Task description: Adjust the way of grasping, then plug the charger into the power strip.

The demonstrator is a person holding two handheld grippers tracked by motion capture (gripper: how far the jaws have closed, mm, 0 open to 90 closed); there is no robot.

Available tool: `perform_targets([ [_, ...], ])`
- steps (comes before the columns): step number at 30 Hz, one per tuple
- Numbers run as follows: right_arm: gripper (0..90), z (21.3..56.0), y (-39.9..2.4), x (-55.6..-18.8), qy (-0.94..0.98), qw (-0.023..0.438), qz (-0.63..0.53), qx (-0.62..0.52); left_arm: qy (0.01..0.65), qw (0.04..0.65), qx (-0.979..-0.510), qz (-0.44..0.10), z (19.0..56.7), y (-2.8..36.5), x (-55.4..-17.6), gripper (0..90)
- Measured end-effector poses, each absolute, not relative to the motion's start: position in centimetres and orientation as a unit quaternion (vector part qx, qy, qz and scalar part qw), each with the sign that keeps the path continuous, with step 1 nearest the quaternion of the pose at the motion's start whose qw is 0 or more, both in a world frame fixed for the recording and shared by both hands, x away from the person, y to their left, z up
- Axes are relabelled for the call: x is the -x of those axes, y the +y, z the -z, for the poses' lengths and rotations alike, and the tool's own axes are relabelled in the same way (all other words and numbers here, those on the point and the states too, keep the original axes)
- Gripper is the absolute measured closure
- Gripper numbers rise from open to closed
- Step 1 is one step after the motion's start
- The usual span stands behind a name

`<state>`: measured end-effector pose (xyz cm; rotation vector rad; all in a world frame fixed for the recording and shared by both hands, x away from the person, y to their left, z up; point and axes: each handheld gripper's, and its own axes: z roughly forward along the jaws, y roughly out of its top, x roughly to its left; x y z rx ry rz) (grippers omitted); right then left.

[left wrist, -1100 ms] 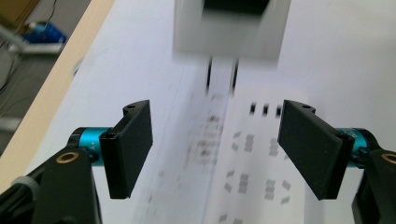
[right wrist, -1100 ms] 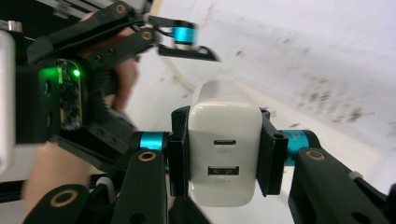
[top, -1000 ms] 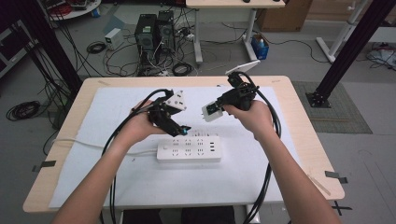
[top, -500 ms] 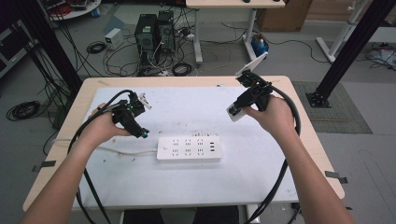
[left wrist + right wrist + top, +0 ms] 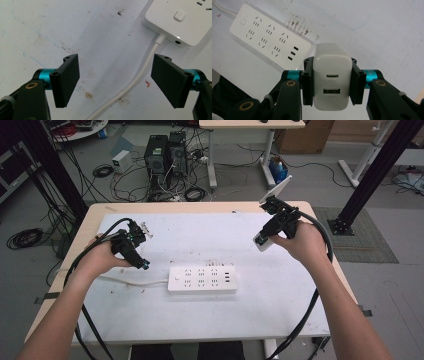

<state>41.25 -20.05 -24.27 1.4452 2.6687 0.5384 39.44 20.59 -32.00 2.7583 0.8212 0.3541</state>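
Your right gripper (image 5: 332,82) clamps the white charger (image 5: 332,77) at centre frame; the power strip (image 5: 270,47) lies upper left. Line its prongs squarely over a socket before pressing. Your left gripper (image 5: 115,80) hangs open, straddling the strip's cord (image 5: 140,75); brace the strip.

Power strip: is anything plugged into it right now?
Nothing: every socket on the power strip shows bare in the right gripper view. The white charger is still off it, clamped in the right gripper.

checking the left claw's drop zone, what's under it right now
Under the open left claw lies the power strip's white cord, running across the stained white table cover toward the power strip. The claw's own blocks hide the cover directly beneath them.
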Motion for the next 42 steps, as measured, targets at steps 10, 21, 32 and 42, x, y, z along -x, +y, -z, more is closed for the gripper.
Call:
perform_targets([
  [10,62.1,24.4,-19.4,-41.5,0.878,0.026,-0.169,-0.447,0.276,0.124,-0.945,-0.122,32.0,20.2,-39.5,23.1],
  [21,62.1,24.7,-16.9,-41.8,0.916,0.029,-0.163,-0.366,0.274,0.133,-0.945,-0.122,31.4,20.5,-38.7,23.1],
  [32,62.2,27.5,-10.7,-41.0,0.979,0.031,-0.128,-0.155,0.258,0.138,-0.948,-0.125,31.3,20.3,-37.7,23.0],
  [42,62.2,31.1,-6.4,-40.2,0.996,0.019,-0.058,-0.059,0.251,0.141,-0.95,-0.12,31.8,19.9,-37.2,23.1],
])
